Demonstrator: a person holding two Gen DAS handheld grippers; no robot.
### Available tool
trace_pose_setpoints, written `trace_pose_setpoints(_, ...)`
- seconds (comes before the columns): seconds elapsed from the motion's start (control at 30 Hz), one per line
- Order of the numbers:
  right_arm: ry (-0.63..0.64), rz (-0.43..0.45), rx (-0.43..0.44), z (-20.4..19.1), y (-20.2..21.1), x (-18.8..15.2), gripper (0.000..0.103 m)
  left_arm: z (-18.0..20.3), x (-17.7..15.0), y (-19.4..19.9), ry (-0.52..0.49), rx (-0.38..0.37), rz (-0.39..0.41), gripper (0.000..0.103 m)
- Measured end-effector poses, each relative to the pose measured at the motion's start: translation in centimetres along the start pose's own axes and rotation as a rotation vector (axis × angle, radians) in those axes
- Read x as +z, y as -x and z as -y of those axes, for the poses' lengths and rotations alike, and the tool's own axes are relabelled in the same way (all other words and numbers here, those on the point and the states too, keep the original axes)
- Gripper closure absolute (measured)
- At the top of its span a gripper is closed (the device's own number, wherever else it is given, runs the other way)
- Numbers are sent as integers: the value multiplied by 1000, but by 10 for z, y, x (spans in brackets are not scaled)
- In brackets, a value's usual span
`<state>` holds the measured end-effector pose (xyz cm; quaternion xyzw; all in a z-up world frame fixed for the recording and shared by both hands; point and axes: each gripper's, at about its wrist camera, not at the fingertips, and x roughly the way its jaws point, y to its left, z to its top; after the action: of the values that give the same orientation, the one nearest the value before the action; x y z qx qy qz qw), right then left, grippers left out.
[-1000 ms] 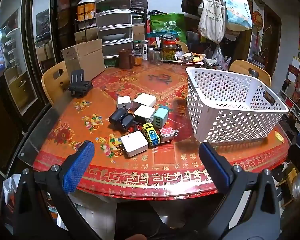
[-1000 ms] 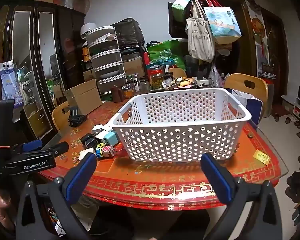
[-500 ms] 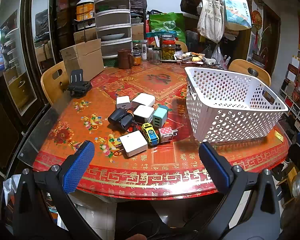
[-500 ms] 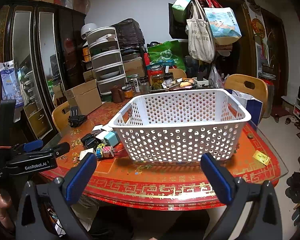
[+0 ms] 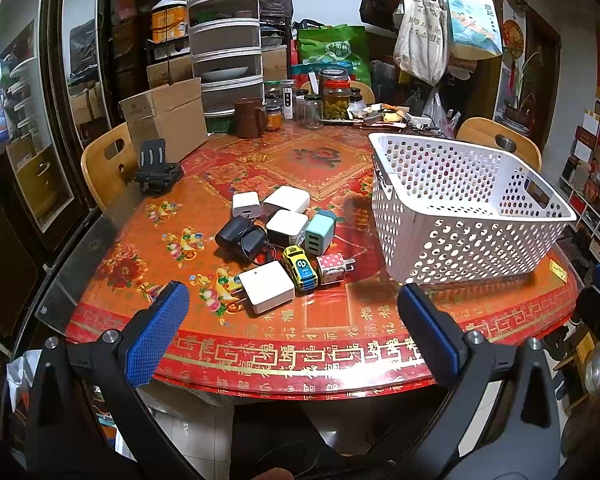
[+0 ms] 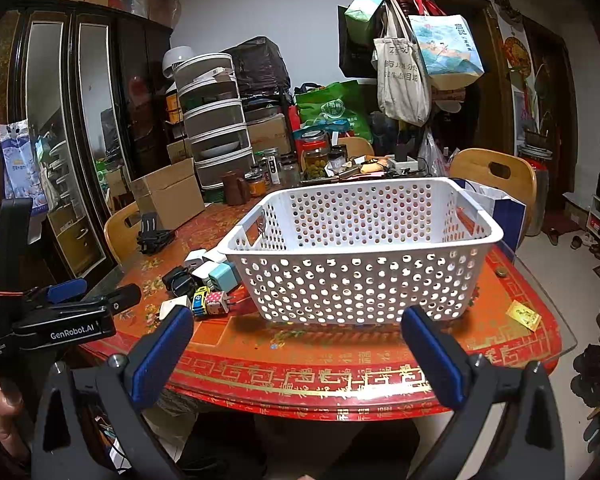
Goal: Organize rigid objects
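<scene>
A cluster of plug-in chargers and small toys lay on the red patterned table (image 5: 340,344), just to the left of an empty white perforated basket (image 5: 460,216), as a person held two handheld grippers short of the table's near edge. The left gripper (image 5: 292,316) hung with its blue-padded fingers spread wide and nothing between them; the right gripper (image 6: 296,336), facing the basket's long side, was likewise spread and empty.

Nearest the left gripper sat a flat white charger (image 5: 266,286), prongs pointing away from the basket. Beside it, toward the basket, stood a yellow toy car (image 5: 299,267) and a pink spotted plug cube (image 5: 332,269). Farther back were a teal multi-port charger (image 5: 320,232), a black adapter (image 5: 242,238) and three more white cubes.

All looked light, hard and smooth-sided, likely to slip unless pinched squarely across flat opposite faces, clear of the prongs. The pieces touched or nearly touched one another, leaving little finger room inside the pile; the white charger's outer sides looked the most open. Bare table lay between pile and basket, whose tall rim would need clearing from above.
</scene>
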<state>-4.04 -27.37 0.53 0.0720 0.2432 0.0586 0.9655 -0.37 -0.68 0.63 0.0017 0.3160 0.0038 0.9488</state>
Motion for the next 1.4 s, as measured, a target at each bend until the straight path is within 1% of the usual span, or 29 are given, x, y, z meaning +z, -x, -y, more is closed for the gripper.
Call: trace_pose_setpoints(1.4, 1, -2, 0, -3, 0, -1, 0, 2, -4, -6, -18, -3, -7, 0)
